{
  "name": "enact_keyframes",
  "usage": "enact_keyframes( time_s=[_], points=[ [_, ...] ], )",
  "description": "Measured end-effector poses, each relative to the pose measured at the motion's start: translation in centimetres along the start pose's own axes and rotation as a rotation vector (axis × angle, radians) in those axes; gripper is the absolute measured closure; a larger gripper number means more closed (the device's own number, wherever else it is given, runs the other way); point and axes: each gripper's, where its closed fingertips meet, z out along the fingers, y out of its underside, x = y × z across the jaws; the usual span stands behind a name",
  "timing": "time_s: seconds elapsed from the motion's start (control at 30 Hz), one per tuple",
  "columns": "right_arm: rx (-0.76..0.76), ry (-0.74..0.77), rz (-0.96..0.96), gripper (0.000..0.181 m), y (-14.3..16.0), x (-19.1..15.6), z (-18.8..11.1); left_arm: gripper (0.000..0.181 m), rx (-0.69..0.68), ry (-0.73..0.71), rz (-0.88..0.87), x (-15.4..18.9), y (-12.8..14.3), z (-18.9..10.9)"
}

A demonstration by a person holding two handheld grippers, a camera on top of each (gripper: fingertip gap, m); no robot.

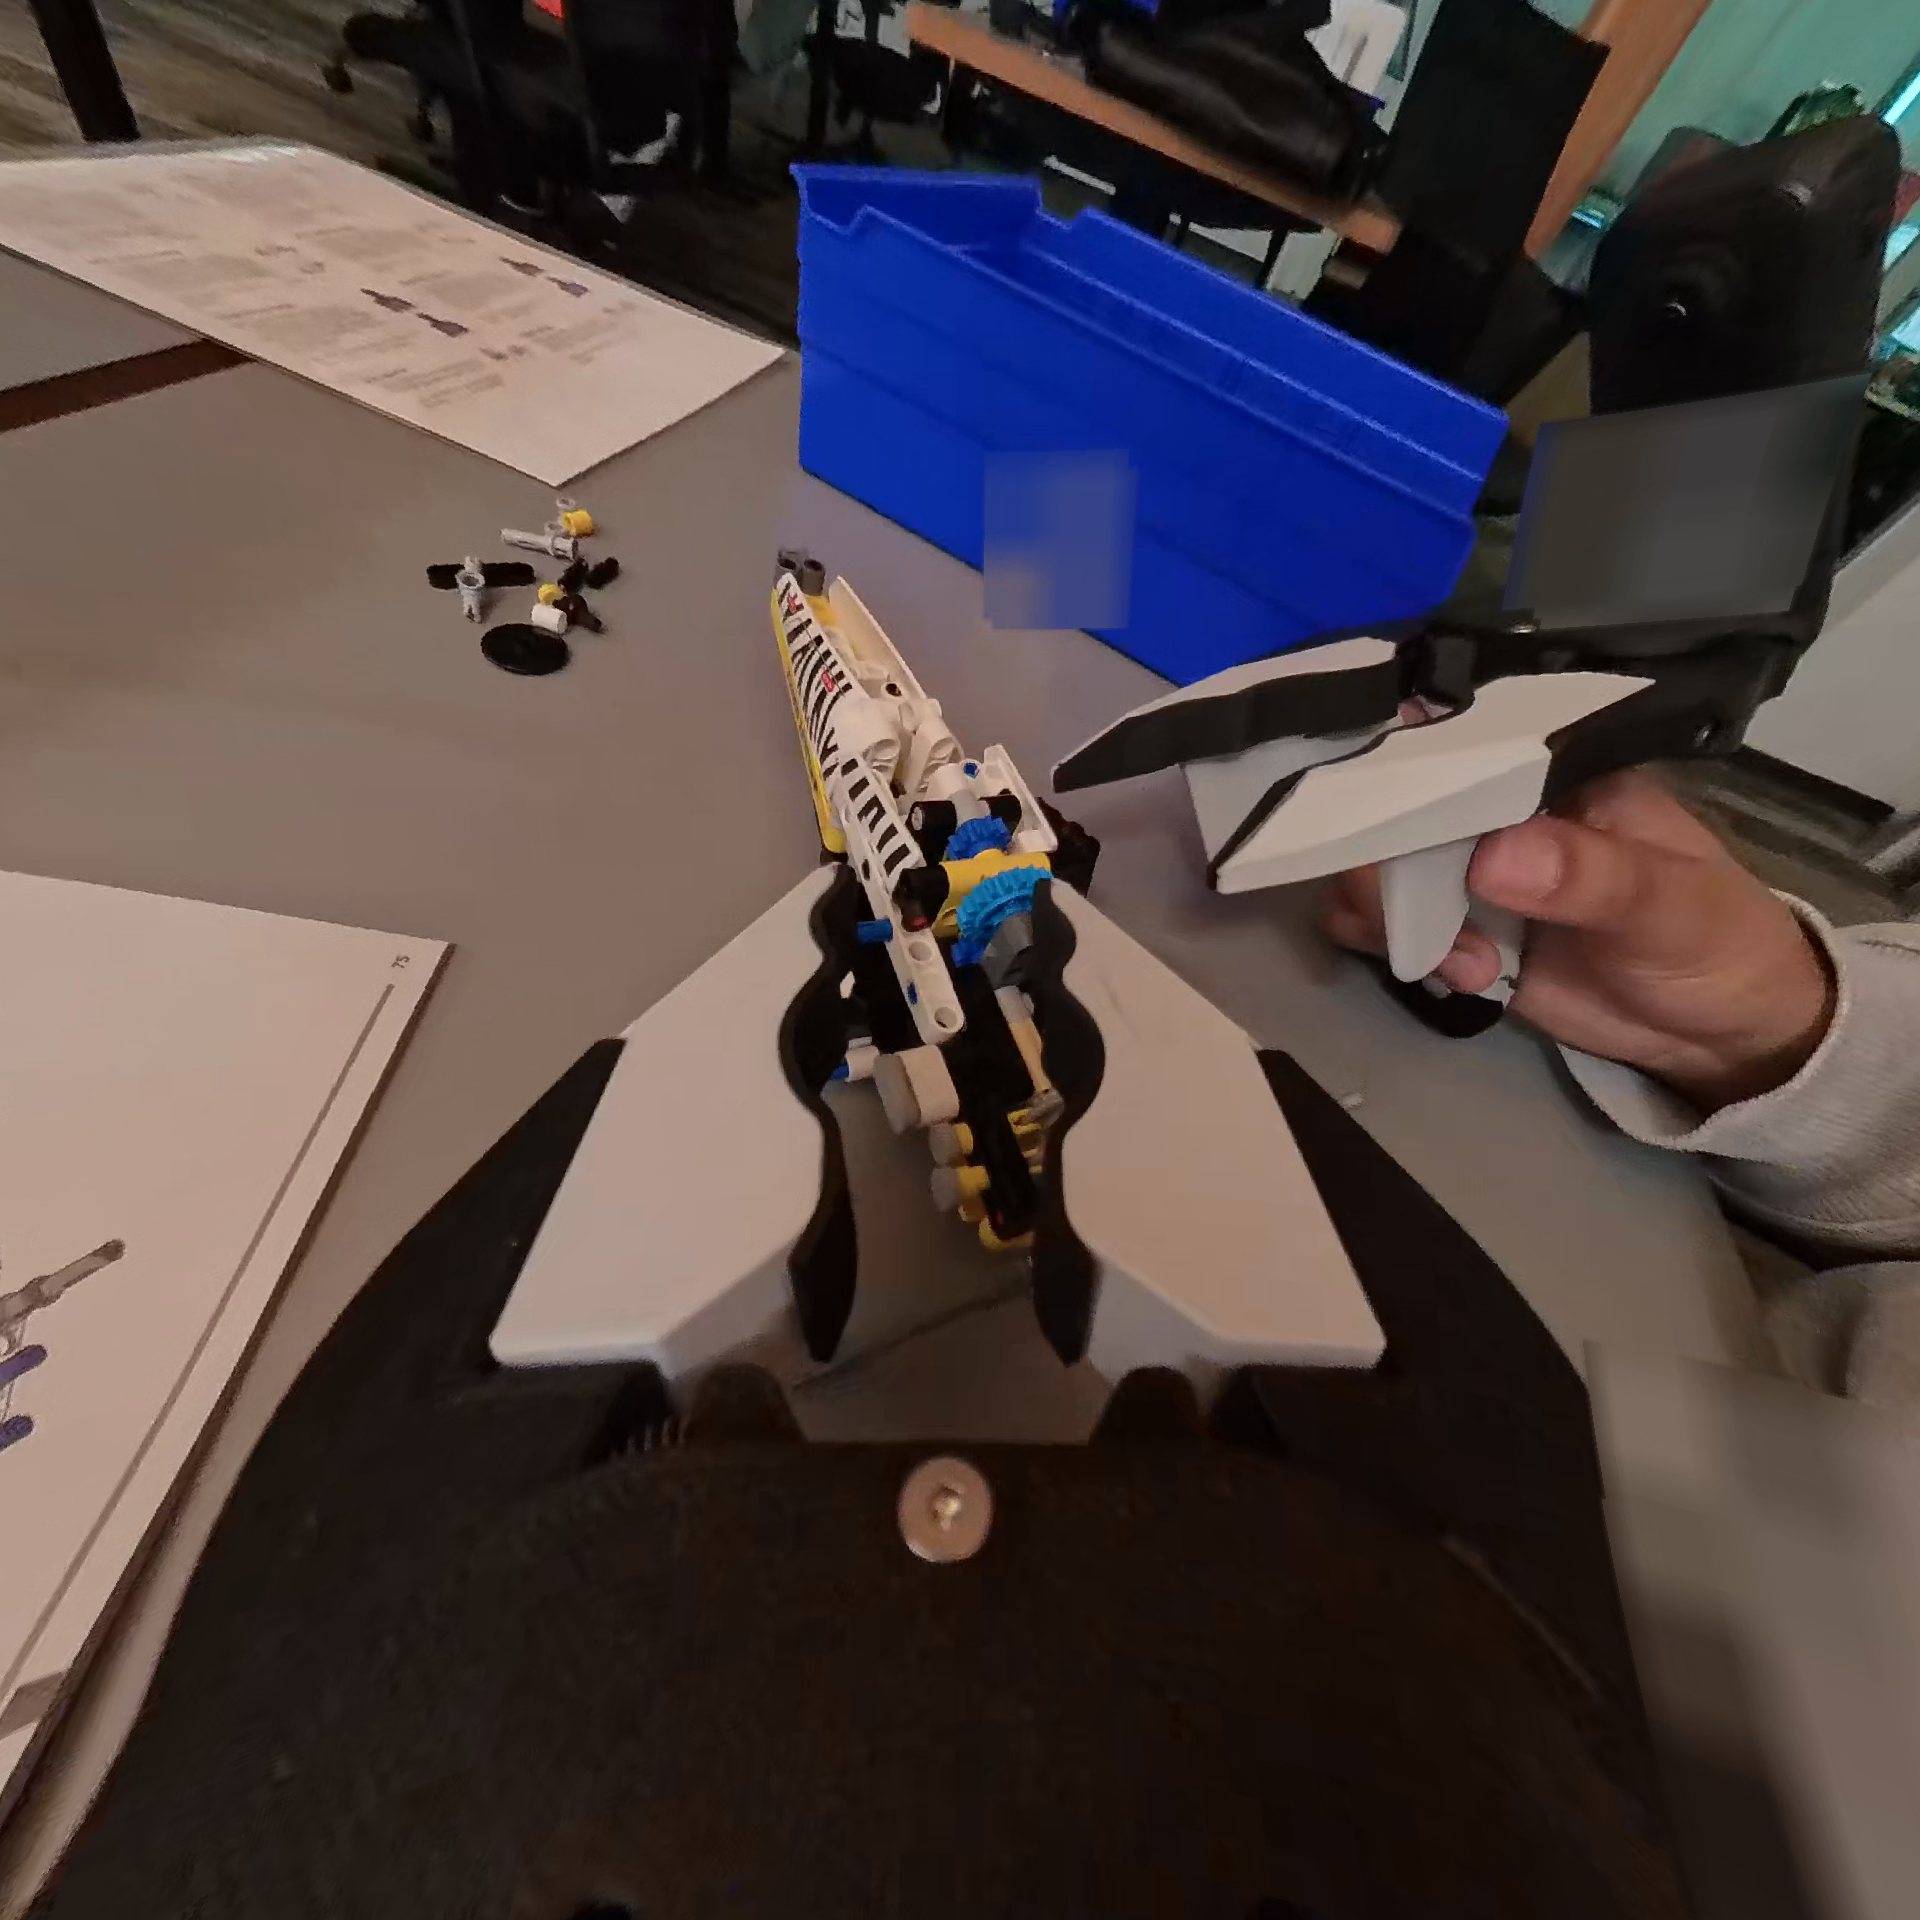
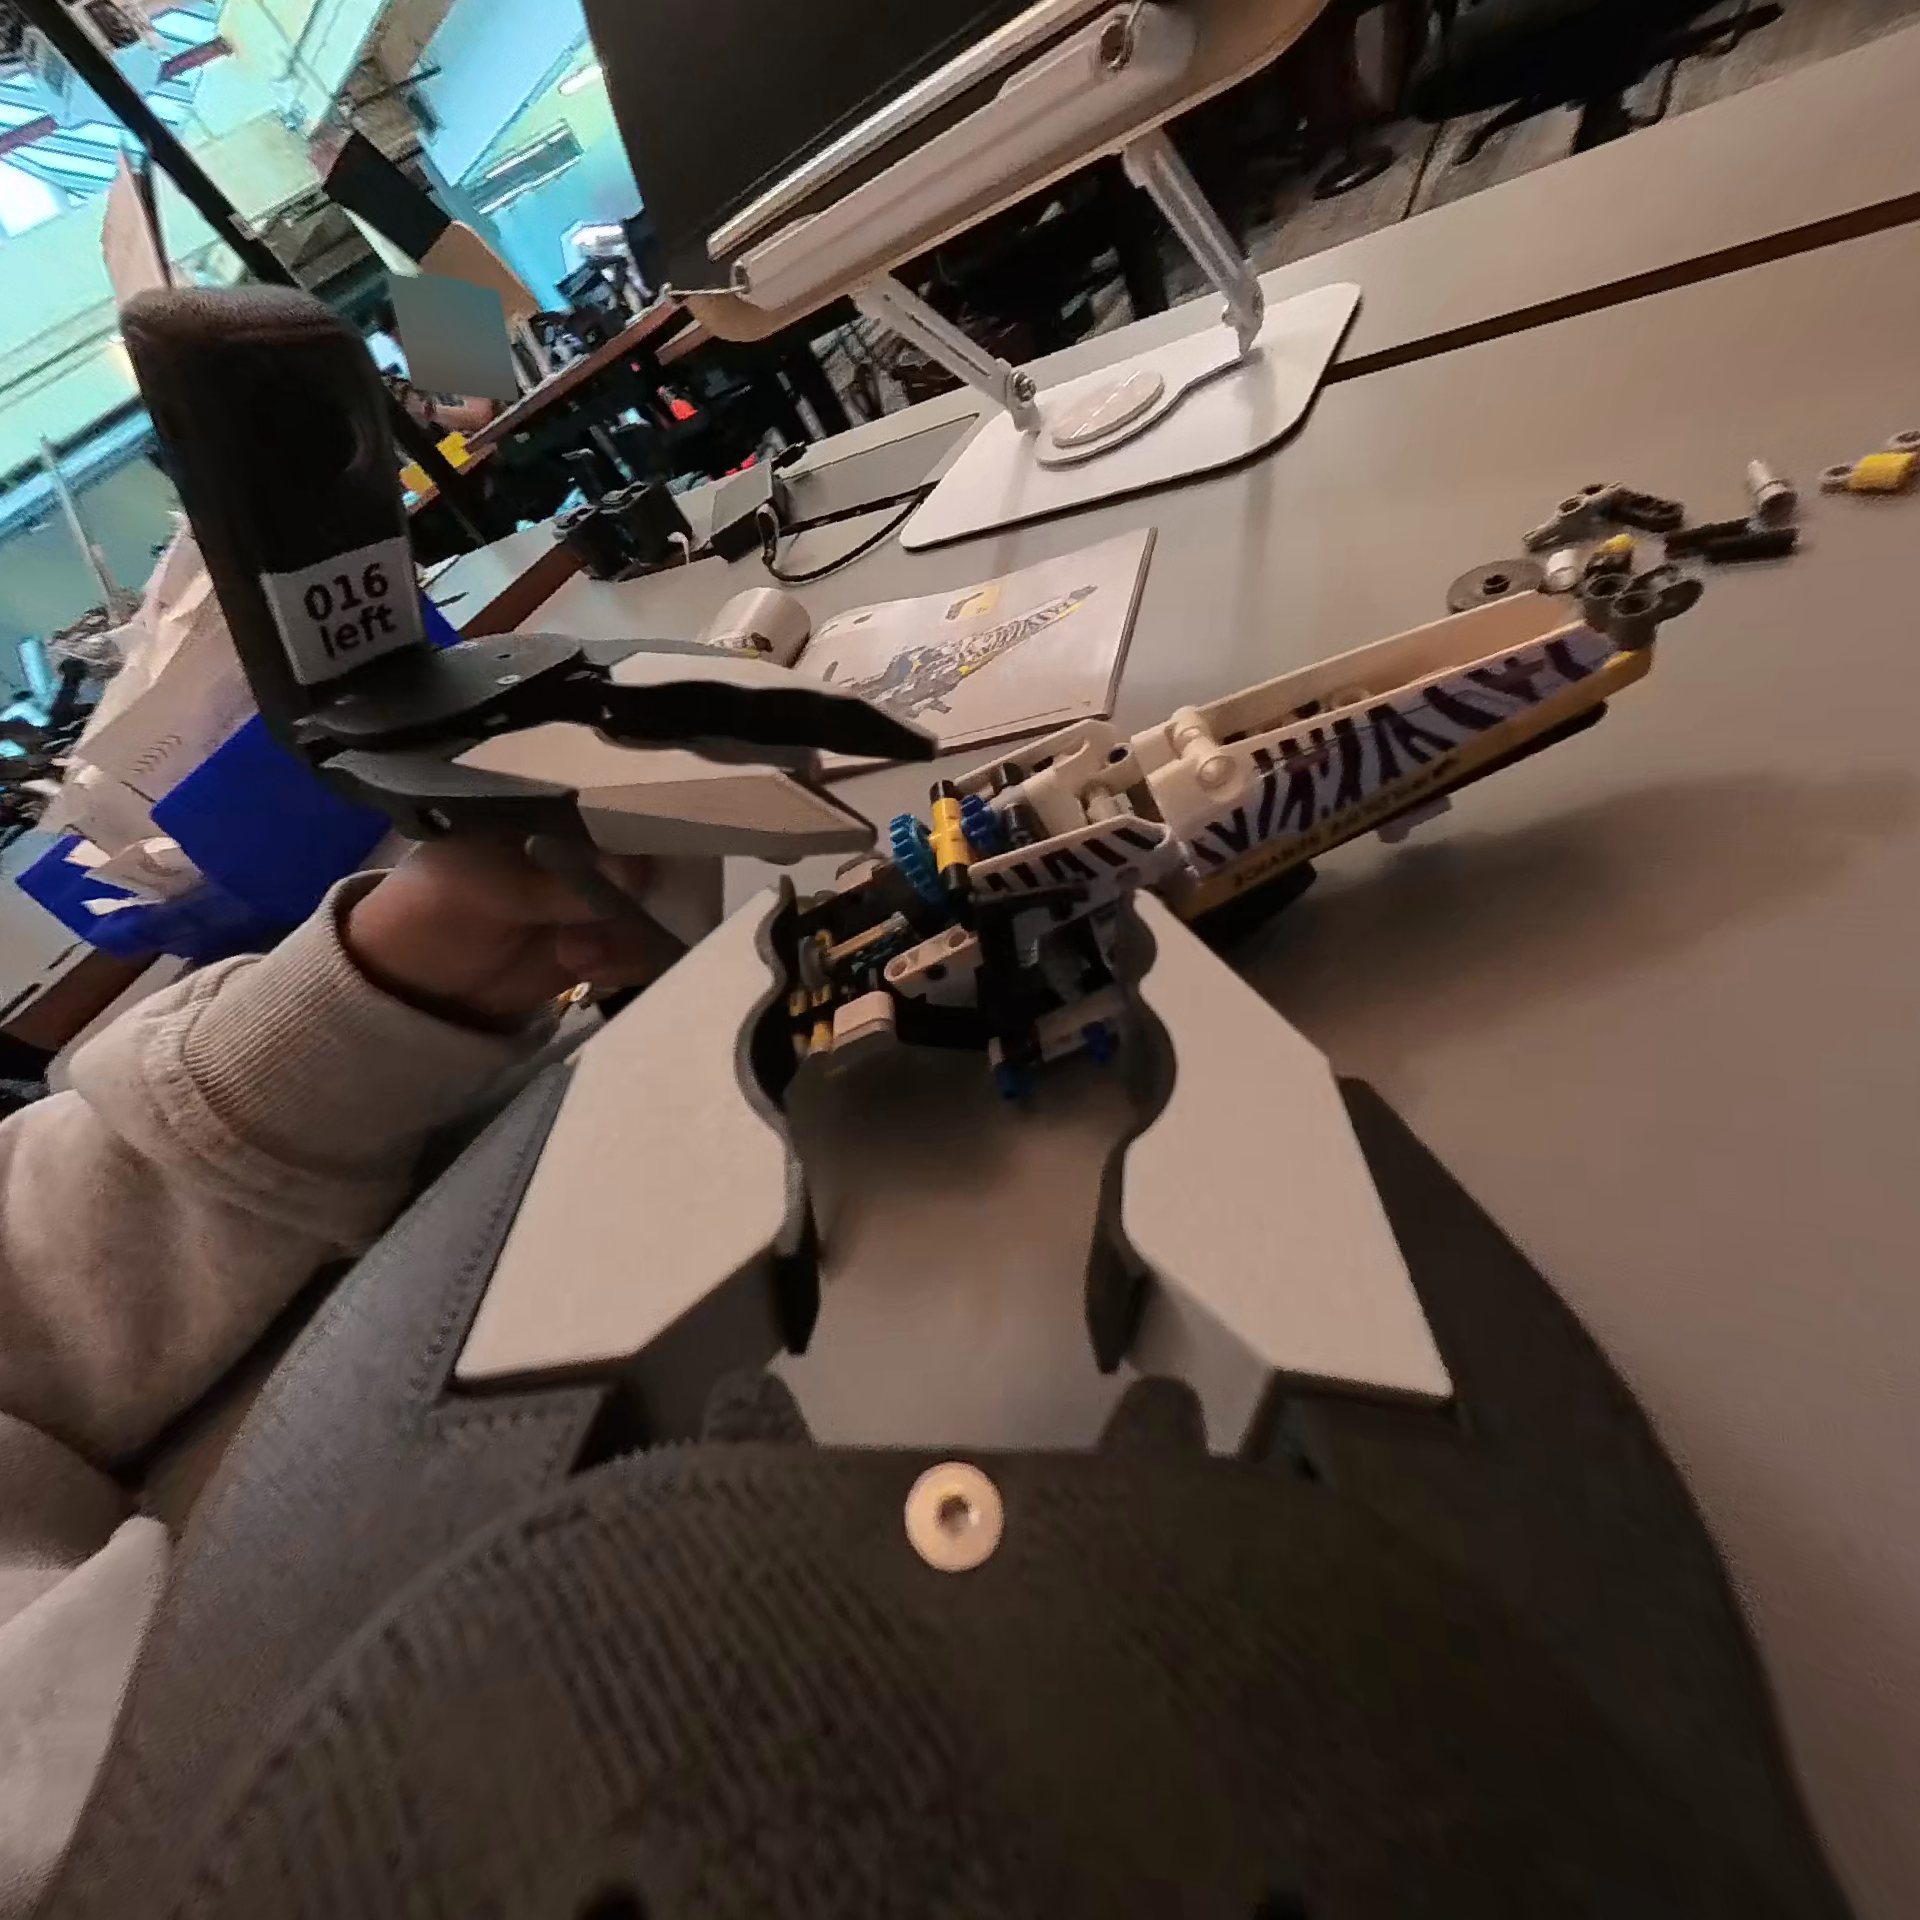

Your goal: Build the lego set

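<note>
Grey tabletop (image 1: 312, 779) in a cluttered workshop carries the long white, yellow and zebra-striped Lego model (image 1: 862, 727), which lies at centre with its nose toward 11 o'clock in the left wrist view. Small loose black, grey and yellow pieces (image 1: 530, 582) sit at 10 o'clock, a blue plastic bin (image 1: 1143, 364) at 1 o'clock and an open instruction booklet (image 1: 156, 1143) at 8 o'clock.

The left gripper (image 1: 940, 894) hangs over the model's geared rear end with its jaws apart. The right gripper (image 2: 956, 909) flanks that same end, also spread, and no firm clamp shows.

A squeeze landing on the blue gears or thin axles could pop pins loose. Lifting by the tail alone may let the long nose swing and twist the model free.
</note>
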Motion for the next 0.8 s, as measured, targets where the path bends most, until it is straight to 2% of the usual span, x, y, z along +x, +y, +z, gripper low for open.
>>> enact_keyframes(
  time_s=[0.37,0.8],
  points=[
    [-0.043,-0.084,0.039,0.121,0.24,-0.37,0.93,0.156,-0.026,0.031,0.000,0.15,0.21,0.32],
    [-0.038,-0.067,-0.041,0.125,0.14,-0.75,0.93,0.156,-0.027,0.031,-0.003,0.15,0.26,0.32]
  ],
)
